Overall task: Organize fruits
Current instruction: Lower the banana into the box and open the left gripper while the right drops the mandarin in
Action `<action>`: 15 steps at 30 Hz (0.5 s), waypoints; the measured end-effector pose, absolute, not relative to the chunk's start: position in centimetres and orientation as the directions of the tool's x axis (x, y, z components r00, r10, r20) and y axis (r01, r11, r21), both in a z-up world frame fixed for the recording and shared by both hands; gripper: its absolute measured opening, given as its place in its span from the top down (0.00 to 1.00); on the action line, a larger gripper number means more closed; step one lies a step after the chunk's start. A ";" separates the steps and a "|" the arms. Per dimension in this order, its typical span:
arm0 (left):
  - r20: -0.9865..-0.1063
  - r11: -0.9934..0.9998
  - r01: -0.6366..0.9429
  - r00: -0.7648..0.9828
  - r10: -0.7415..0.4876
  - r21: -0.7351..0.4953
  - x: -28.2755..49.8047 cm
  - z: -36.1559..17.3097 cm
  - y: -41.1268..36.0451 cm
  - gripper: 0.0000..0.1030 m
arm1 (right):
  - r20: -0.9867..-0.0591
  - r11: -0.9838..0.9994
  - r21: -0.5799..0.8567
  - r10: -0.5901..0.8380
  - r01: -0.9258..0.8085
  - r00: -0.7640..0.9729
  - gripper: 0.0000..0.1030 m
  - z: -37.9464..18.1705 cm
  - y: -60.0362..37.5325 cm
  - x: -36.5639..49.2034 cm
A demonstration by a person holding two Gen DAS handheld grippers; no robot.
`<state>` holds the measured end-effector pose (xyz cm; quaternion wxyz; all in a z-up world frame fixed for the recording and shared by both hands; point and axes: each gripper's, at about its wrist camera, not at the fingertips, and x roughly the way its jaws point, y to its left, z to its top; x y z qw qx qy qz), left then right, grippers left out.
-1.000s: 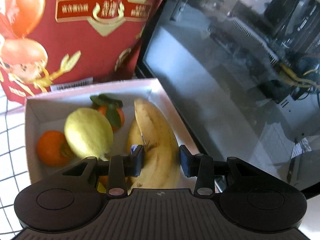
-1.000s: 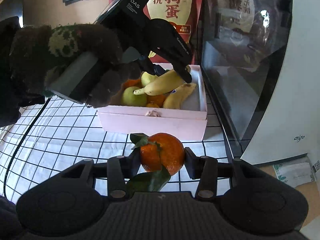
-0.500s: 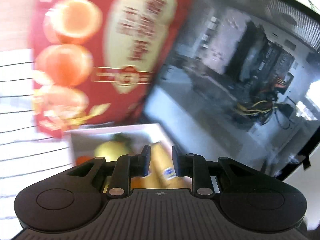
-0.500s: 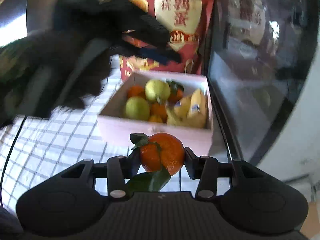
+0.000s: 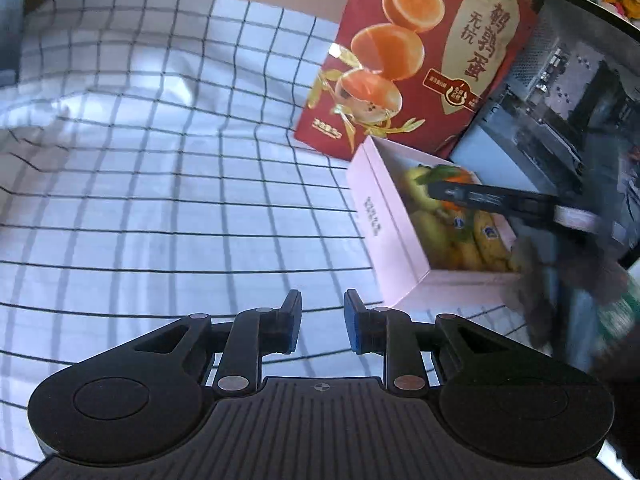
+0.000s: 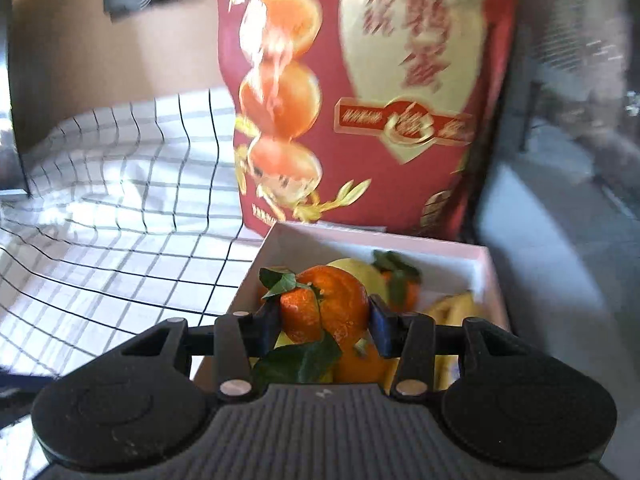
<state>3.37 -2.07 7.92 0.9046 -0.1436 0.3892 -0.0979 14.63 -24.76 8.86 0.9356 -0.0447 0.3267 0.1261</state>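
A leafy tangerine (image 6: 325, 305) sits clamped between the two pads of the right gripper (image 6: 325, 322), held over the open pink box (image 6: 486, 270). Inside the box lie a pale yellow-green fruit (image 6: 366, 276), another leafy tangerine (image 6: 404, 290) and bananas (image 6: 454, 312). A red printed bag (image 6: 360, 92) stands just behind the box, on a white checked cloth (image 5: 160, 160). The left gripper (image 5: 322, 322) is closed down with nothing between its pads, over bare cloth to the left of the box.

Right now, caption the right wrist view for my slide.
Right gripper carries a leafy mandarin over the pink fruit box.
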 end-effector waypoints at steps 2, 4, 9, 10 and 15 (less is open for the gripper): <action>-0.671 0.948 0.078 0.688 -0.275 -0.308 2.6 8.2 -1.2 0.75 | -0.635 0.969 -0.007 0.186 -0.246 0.750 0.57 7.7 -23.7 15.7; -0.675 0.952 0.082 0.687 -0.269 -0.296 2.3 8.1 -0.5 0.75 | -0.645 0.973 -0.006 0.171 -0.229 0.745 0.56 6.9 -23.4 16.0; -0.690 0.941 0.138 0.649 -0.321 -0.308 1.4 7.0 -0.3 0.75 | -0.617 0.981 0.022 0.166 -0.195 0.769 0.53 7.1 -23.4 15.0; -0.691 0.939 0.156 0.643 -0.331 -0.306 1.4 6.7 -0.5 0.75 | -0.602 0.982 0.038 0.170 -0.185 0.780 0.51 7.5 -23.6 14.3; -0.691 0.939 0.229 0.636 -0.344 -0.256 1.4 5.0 -2.3 0.74 | -0.490 0.993 0.057 0.119 -0.105 0.863 0.36 9.8 -23.8 7.9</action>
